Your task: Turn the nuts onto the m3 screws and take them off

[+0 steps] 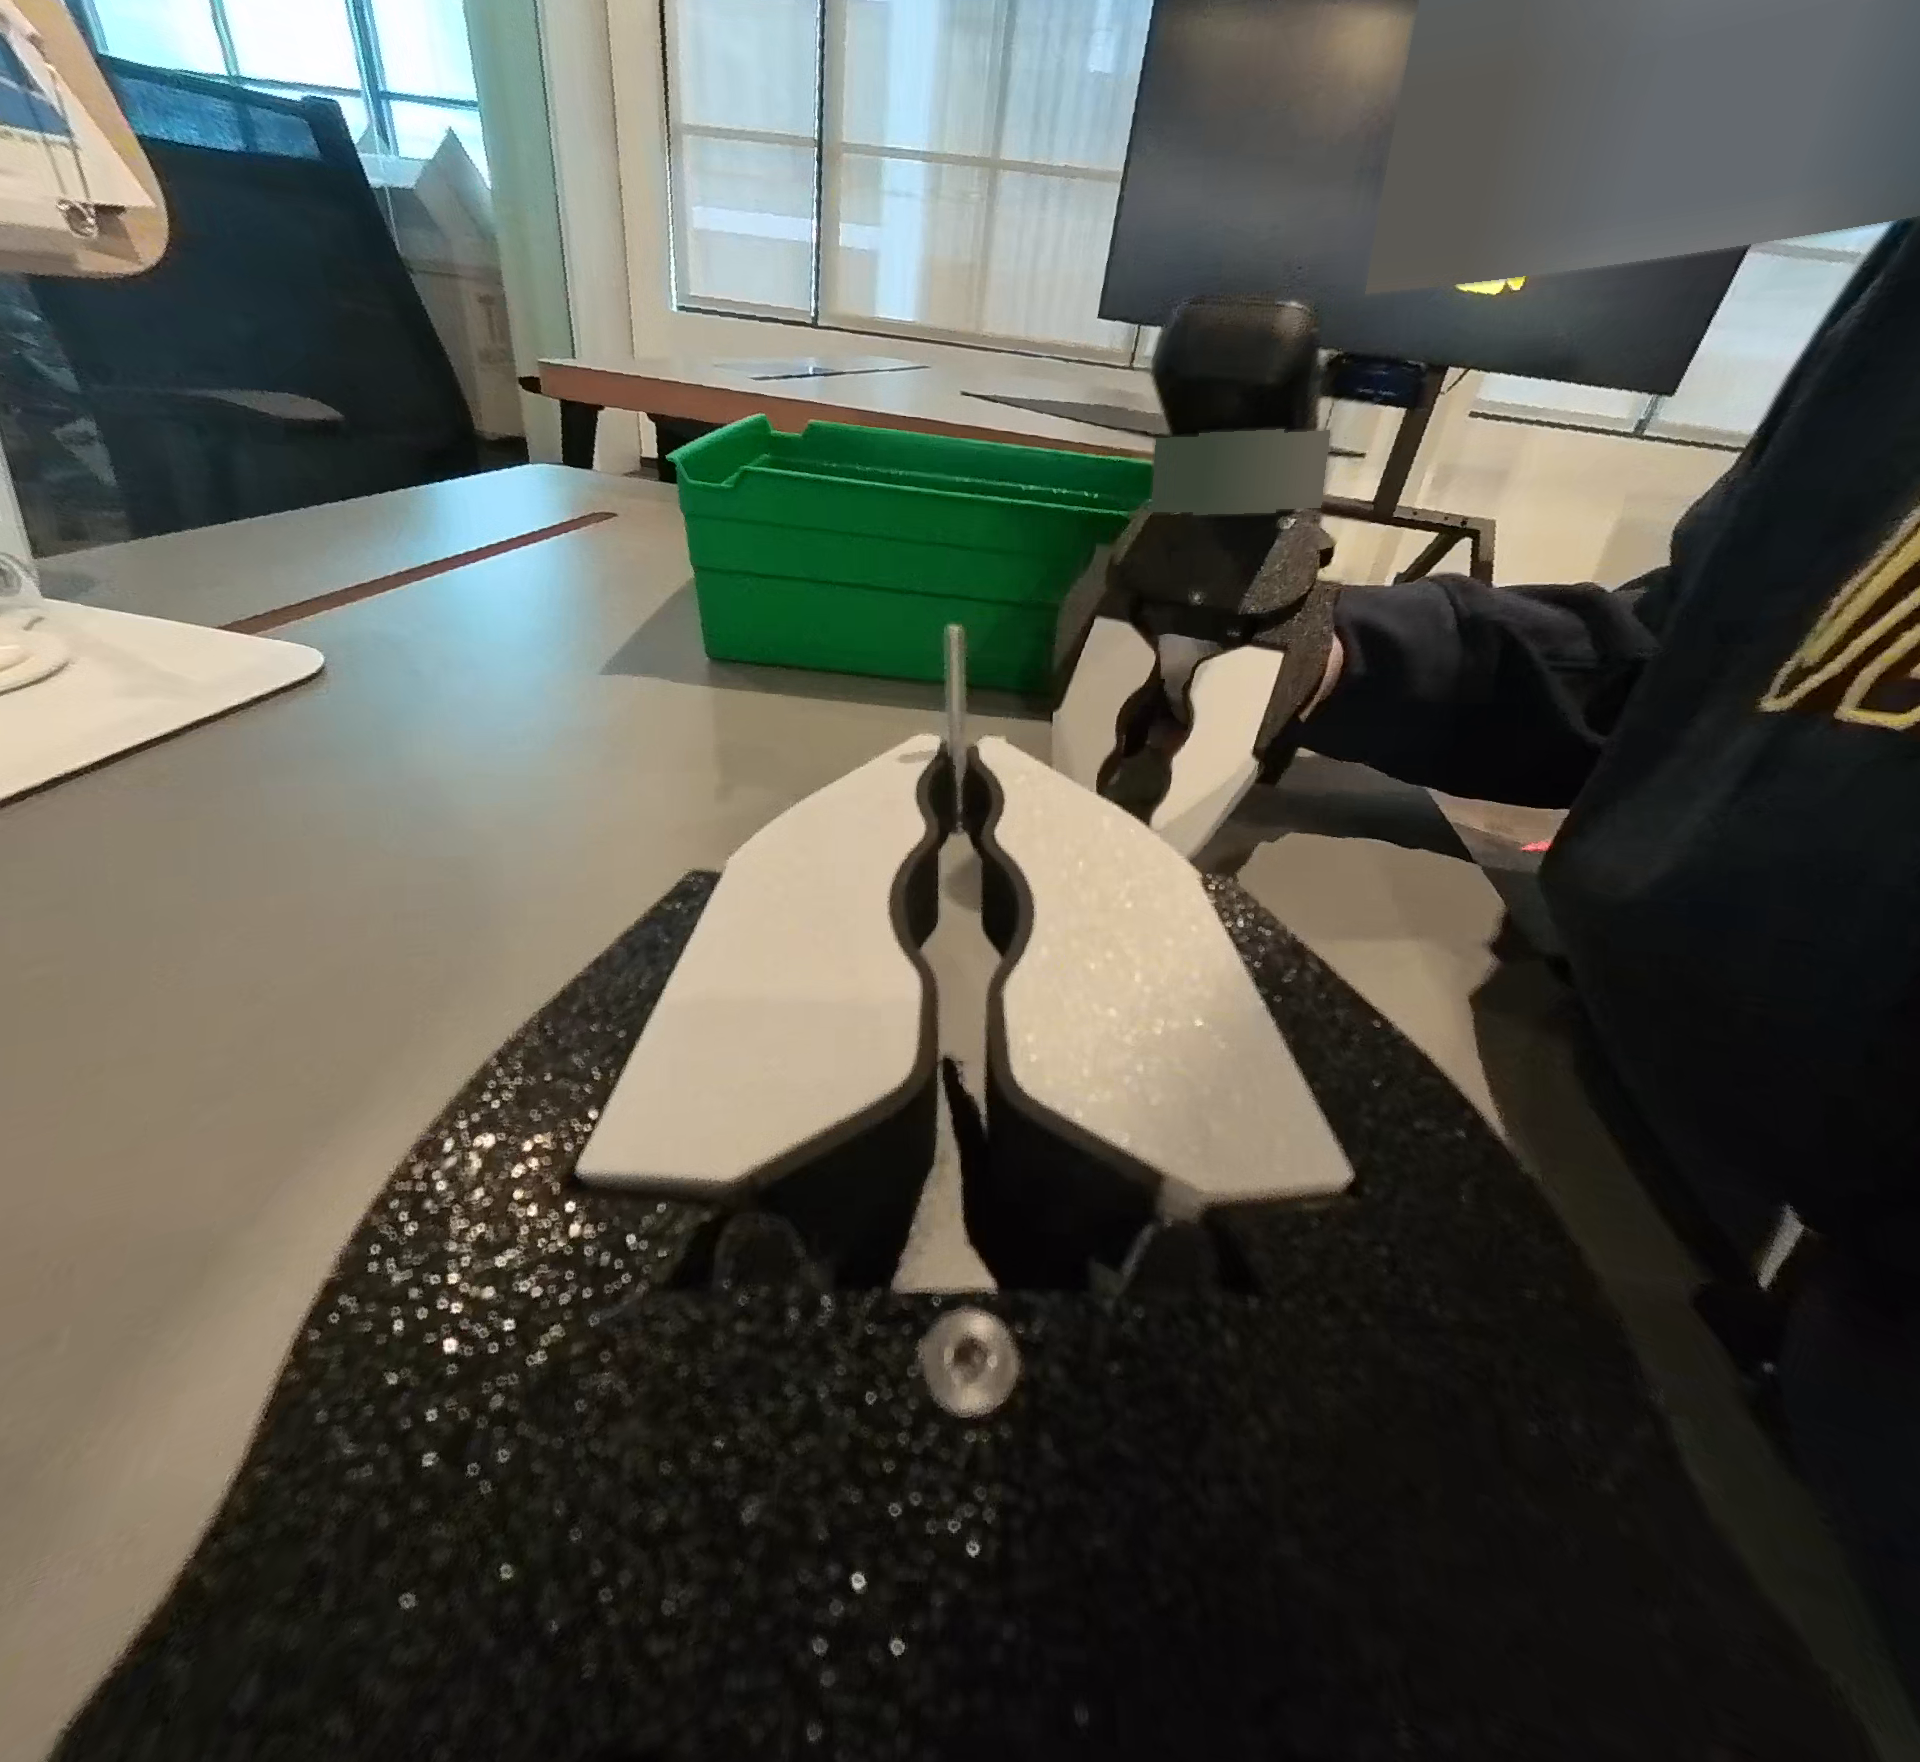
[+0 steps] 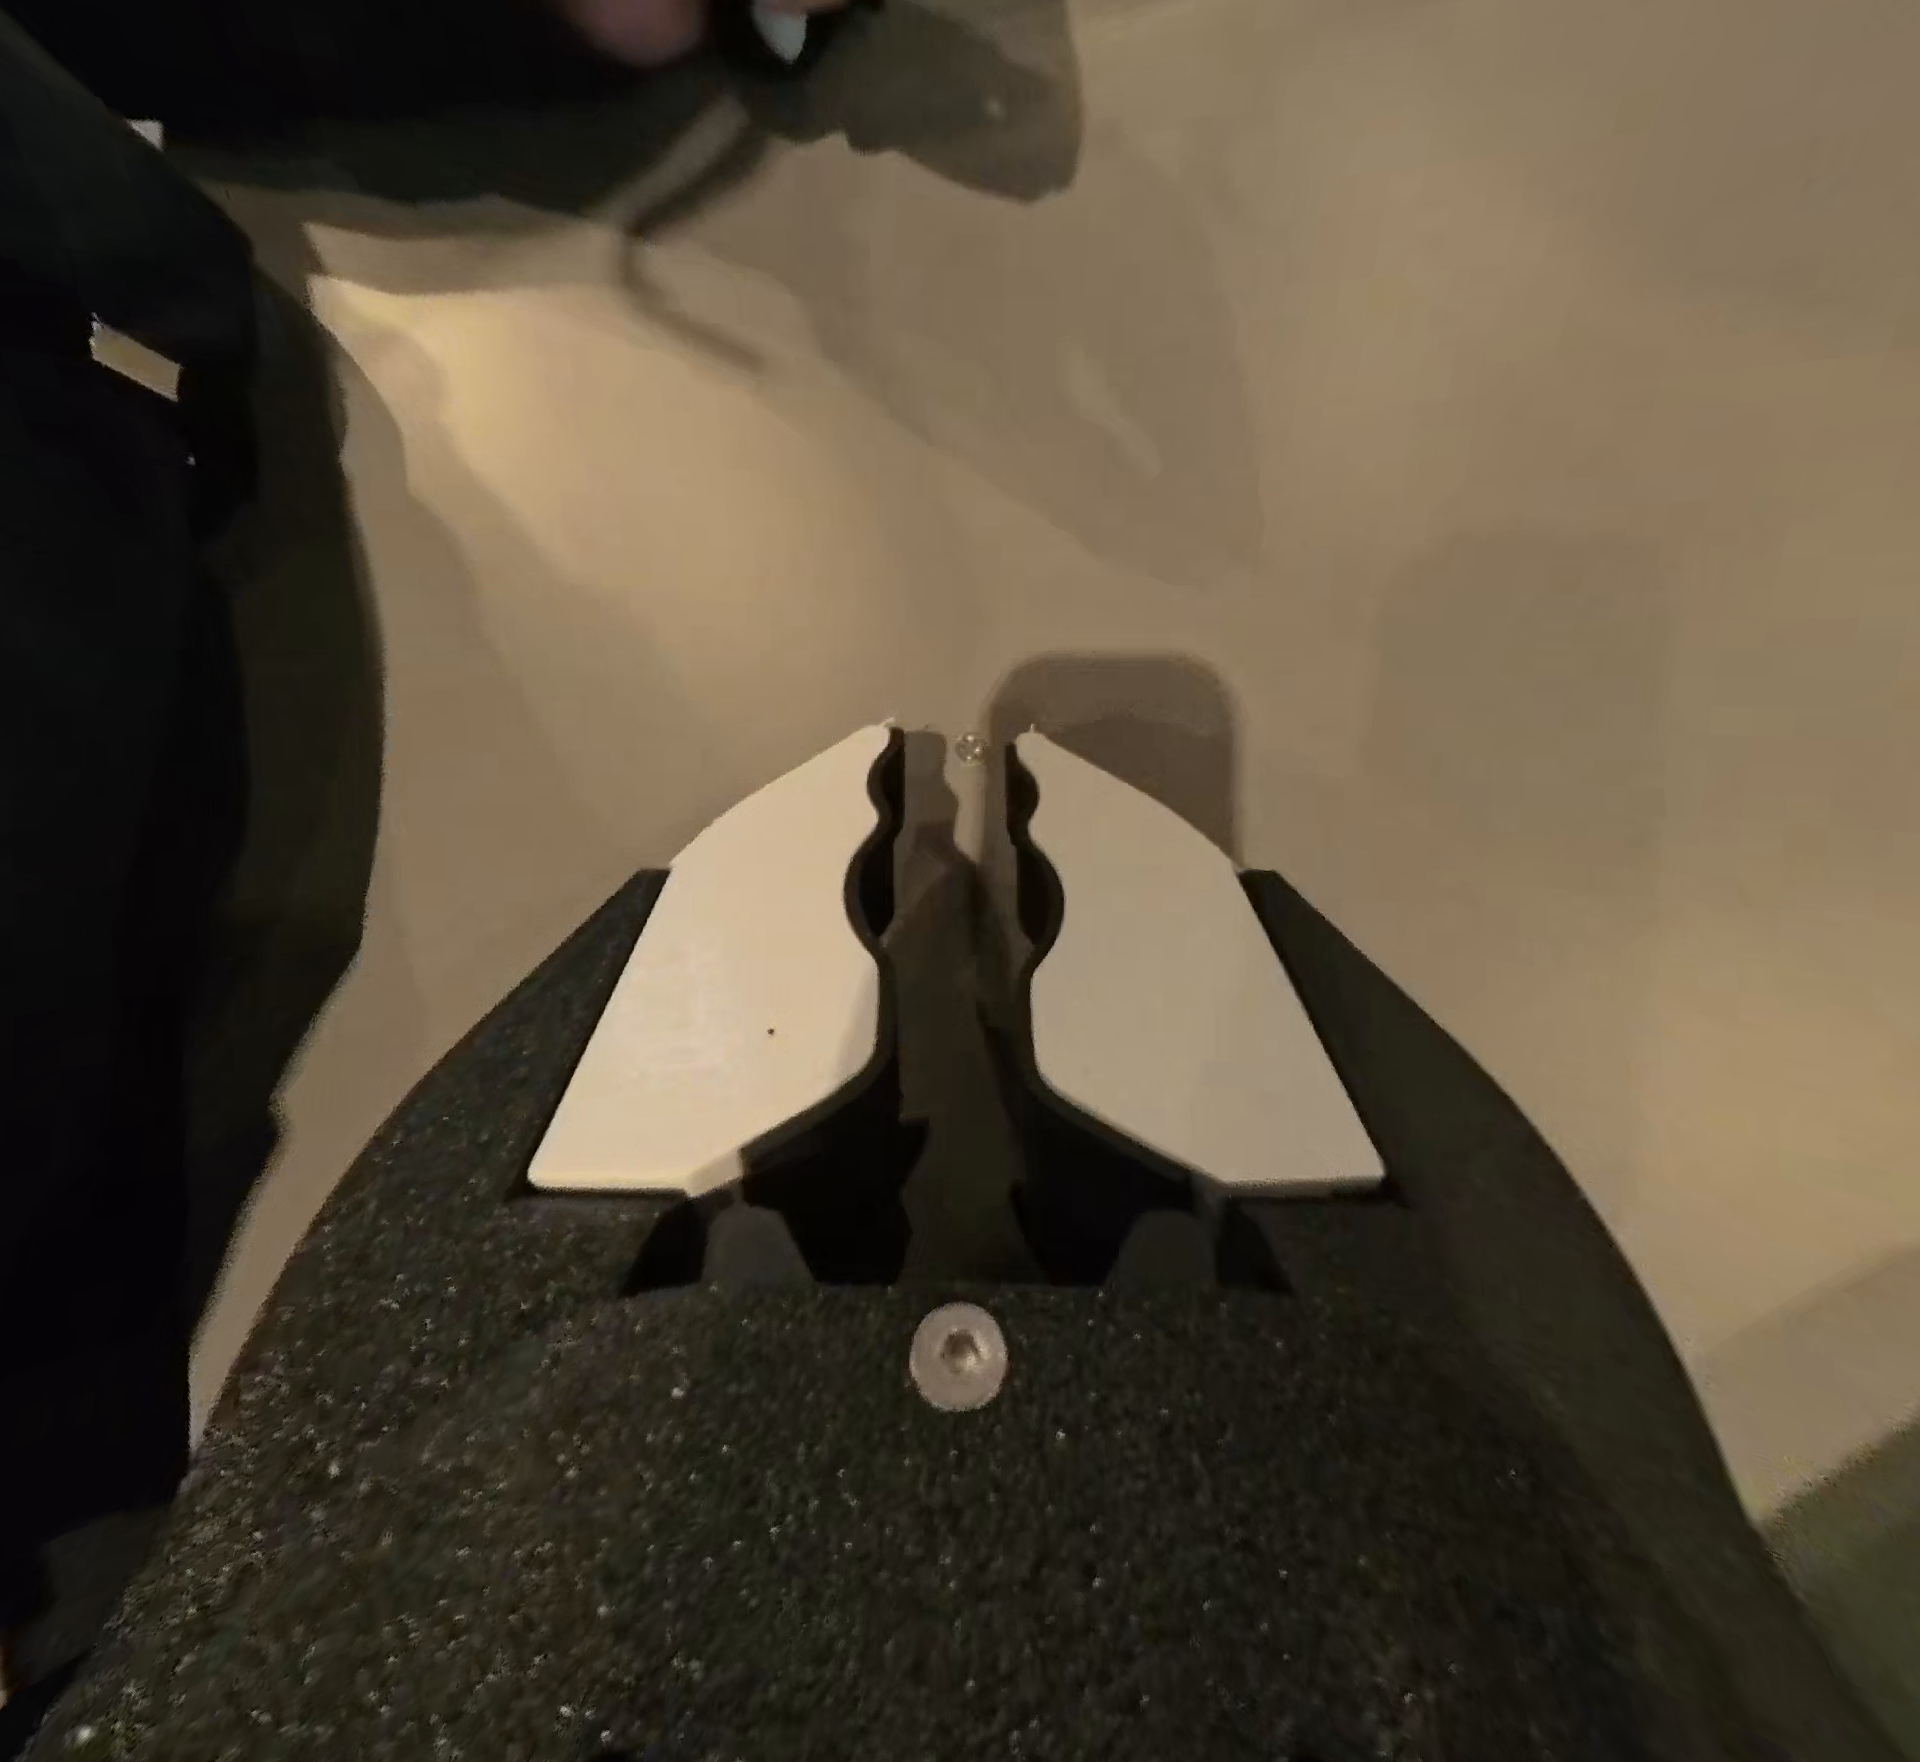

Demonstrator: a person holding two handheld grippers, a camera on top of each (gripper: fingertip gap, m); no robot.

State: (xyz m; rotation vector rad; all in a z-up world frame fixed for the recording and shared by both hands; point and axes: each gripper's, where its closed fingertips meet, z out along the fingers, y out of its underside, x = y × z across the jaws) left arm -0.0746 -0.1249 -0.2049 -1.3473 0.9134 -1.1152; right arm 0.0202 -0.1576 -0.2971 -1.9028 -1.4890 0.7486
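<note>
My left gripper [image 1: 956,774] is shut on a thin silver screw [image 1: 954,689], held by its lower end so the shaft stands upright above the fingertips, over the grey table [image 1: 364,860]. My right gripper [image 2: 958,741] is open and points down at the table. A small shiny nut [image 2: 969,749] lies on the table between its fingertips, and the pads do not touch it. The right gripper also shows in the left wrist view [image 1: 1153,777], just right of the screw, with its tips close to the table.
A green bin [image 1: 883,569] stands behind the screw. A white mat [image 1: 156,715] lies at the left. A dark monitor [image 1: 1299,102] and a chair [image 1: 260,310] stand farther back. A person's dark sleeve [image 1: 1507,673] reaches in from the right. The grippers' ends are close to 15 cm from one another.
</note>
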